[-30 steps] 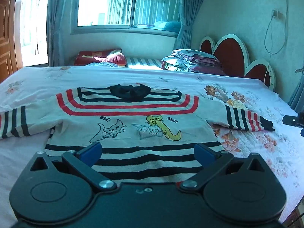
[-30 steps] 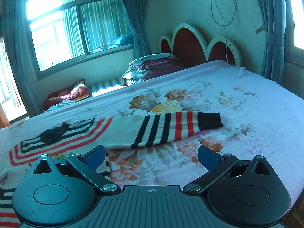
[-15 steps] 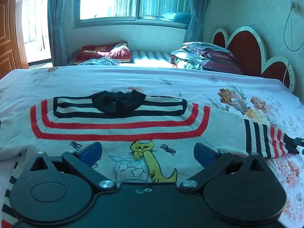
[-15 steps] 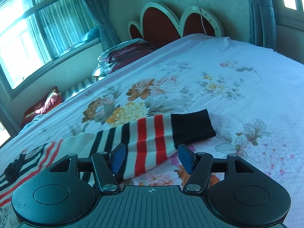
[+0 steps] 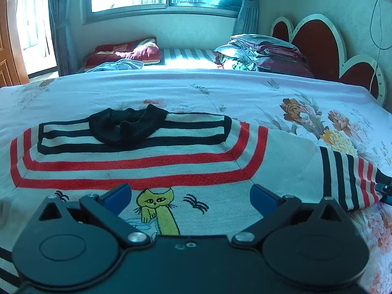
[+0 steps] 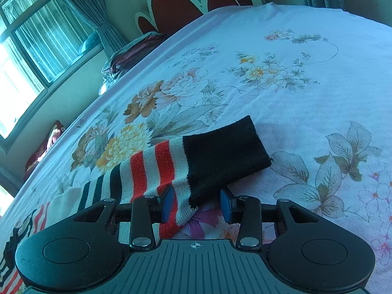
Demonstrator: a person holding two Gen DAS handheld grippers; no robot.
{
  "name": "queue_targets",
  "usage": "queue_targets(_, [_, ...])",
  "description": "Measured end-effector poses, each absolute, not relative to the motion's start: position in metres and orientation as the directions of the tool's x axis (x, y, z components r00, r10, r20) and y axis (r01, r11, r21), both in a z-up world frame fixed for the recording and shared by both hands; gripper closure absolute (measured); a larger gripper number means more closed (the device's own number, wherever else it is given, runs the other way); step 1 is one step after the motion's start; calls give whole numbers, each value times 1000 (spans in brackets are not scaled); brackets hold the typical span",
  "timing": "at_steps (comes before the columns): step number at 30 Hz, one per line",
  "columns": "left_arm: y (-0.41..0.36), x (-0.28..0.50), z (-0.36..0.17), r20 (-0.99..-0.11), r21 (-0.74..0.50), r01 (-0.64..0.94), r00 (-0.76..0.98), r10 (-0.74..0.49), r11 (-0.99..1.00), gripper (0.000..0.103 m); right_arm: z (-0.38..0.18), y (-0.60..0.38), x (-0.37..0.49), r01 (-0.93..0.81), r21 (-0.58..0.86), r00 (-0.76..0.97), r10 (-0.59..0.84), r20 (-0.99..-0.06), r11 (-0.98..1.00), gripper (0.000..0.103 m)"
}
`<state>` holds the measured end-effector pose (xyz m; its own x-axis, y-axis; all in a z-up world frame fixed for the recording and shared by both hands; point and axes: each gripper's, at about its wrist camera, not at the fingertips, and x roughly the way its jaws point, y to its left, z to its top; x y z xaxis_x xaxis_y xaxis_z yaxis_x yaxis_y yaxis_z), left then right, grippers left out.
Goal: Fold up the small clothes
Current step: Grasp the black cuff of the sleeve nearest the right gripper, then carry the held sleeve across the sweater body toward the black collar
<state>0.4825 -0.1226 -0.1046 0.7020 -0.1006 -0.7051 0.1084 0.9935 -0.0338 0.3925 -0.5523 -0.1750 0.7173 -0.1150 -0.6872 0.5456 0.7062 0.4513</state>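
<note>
**Right sleeve cuff pinch, sweater flat on bed**

The striped sweater (image 5: 152,171) lay face up and spread flat on the flowered bed (image 6: 306,56), black collar (image 5: 125,127) toward the far side, cat motif (image 5: 156,208) near the camera. Its right sleeve (image 6: 156,171) stretched out sideways, ending in a black cuff (image 6: 220,152).

The right hand-held gripper (image 6: 196,205) was low at the sleeve's near edge, jaws partly apart, the red-and-white striped hem sitting between the blue pads (image 6: 167,203); not yet clamped as far as could be seen. The left hand-held gripper (image 5: 191,196) hung wide open over the chest, holding nothing.

Judged step: grabbing the sleeve end to fold it in over the body. To do it well:
- pinch should catch both knit layers, not just the top edge, or the sleeve would peel open;
- bite closer to the cuff would give a cleaner fold line;
- avoid snagging the bedsheet under the pads;
- lift little, carry the cuff across toward the cat motif, keep the sleeve straight;
- the left one could press near the shoulder seam so the body did not drag.

Knit looked soft and floppy, likely to sag.
</note>
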Motion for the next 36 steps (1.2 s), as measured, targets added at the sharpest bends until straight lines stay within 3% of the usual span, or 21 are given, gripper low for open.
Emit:
queue_targets(1, [-120, 483, -103, -705, -35, 104, 702, -99, 994, 1, -177, -555, 393, 560, 443, 709, -128, -694, 700, 95])
queue_targets(4, [-108, 484, -99, -700, -18, 93, 710, -80, 995, 0, -165, -551, 398, 543, 385, 721, -179, -670, 747, 96])
queue_targets(5, [-102, 486, -101, -707, 4, 86, 705, -58, 996, 0, -162, -543, 408, 514, 318, 707, -183, -683, 797, 96])
queue_targets(7, [-89, 488, -106, -730, 20, 71, 682, -34, 997, 1, -168, -543, 419, 537, 322, 669, -162, -725, 780, 96])
queue_targets(10, [-61, 484, -110, -736, -16, 33, 676, -34, 999, 0, -147, -522, 426, 487, 283, 718, -194, -669, 827, 96])
queue_targets(14, [-27, 484, -120, -749, -42, 22, 661, -46, 999, 1, -119, -470, 438, 350, 296, 786, -107, -609, 889, 96])
queue_targets(22, [43, 484, -117, -740, -106, -7, 669, -74, 994, 1, -107, -324, 475, 91, 329, 785, 136, -605, 940, 96])
queue_targets(33, [132, 471, -115, -728, -205, -52, 676, -117, 977, 1, -130, -130, 491, -219, 277, 683, 349, -641, 936, 96])
queue_targets(36, [145, 467, -112, -697, -273, -21, 694, -183, 962, 2, -146, -96, 490, -256, 283, 648, 381, -659, 924, 96])
